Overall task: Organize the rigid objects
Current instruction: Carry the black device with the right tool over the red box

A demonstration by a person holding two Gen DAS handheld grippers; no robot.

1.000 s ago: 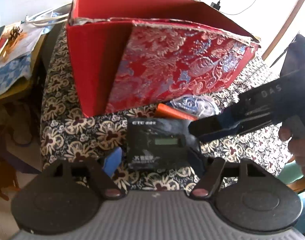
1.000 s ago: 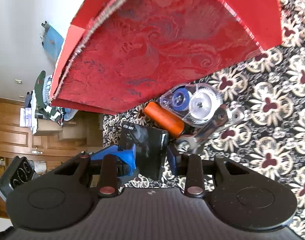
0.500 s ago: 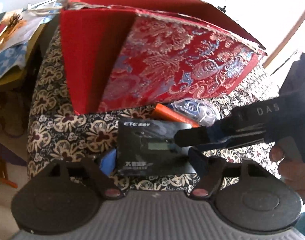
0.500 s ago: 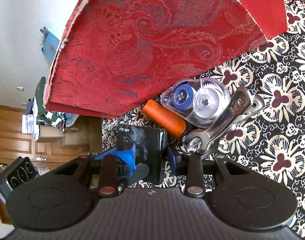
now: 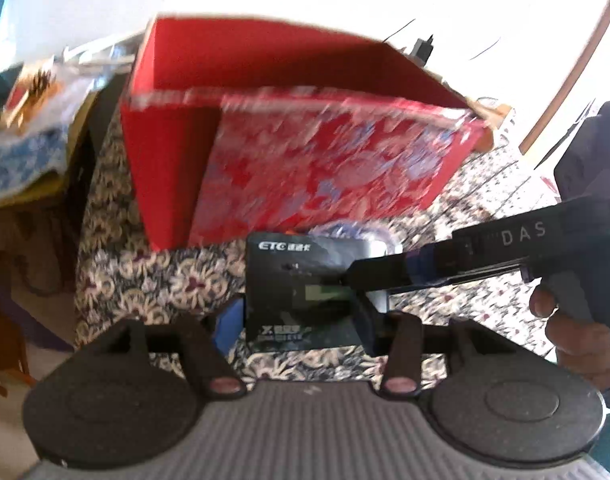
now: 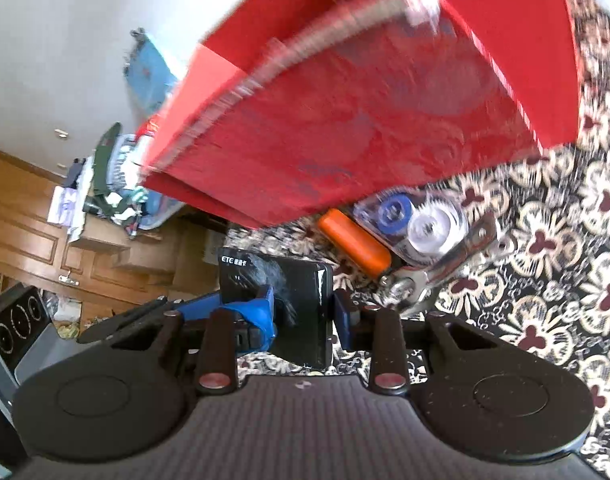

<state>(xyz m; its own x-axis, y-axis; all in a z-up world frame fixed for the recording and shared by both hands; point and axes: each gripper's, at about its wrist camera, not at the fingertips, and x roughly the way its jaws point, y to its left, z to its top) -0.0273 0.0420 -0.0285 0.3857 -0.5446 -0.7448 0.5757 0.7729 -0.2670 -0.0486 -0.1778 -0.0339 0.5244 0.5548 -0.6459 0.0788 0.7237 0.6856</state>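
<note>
Fingers of both grippers — left gripper point(image 5: 301, 322) and right gripper point(image 6: 305, 314) — clamp the black ETC device point(image 5: 305, 280) before the red brocade box point(image 5: 325, 168) on the patterned desk point(image 6: 545, 264).

ETC unit point(image 5: 301, 292) lifted off the worktop point(image 5: 145, 272), apparently; now hides the orange cylinder point(image 6: 355, 242) in left view.

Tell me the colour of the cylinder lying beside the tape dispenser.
Orange. The cylinder shows best in the right wrist view, touching the clear tape dispenser.
</note>
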